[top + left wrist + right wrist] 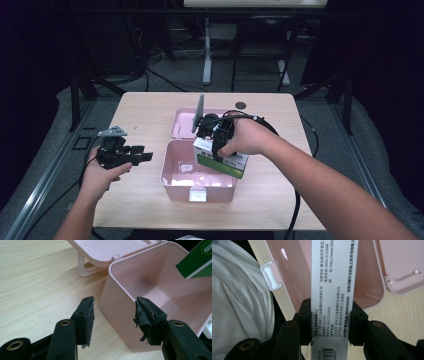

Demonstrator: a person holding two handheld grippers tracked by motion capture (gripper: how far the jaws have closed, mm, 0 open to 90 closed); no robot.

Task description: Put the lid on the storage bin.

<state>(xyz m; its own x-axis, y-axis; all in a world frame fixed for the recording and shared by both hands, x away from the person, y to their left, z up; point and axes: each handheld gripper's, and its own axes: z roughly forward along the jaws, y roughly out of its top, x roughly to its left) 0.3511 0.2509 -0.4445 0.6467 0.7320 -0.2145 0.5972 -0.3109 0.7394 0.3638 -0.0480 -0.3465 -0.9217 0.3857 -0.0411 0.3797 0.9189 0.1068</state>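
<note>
one claw (pixel 329 322) grips the green-and-white carton (pixel 220 157) over the pink box (pixel 172 175).

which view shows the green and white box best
The right gripper view: the box runs up the frame between the right tongs, its printed white side sharp and close. The high view shows the whole box small, over the pink bin, partly behind the hand. The left gripper view catches one green corner.

Pink, green, white on pale wood
Pink box (pixel 172 176) and lid (pixel 182 125); green-and-white carton (pixel 220 159), black print; black gripper (pixel 113 320); light wood-grain desk (pixel 145 107).
</note>
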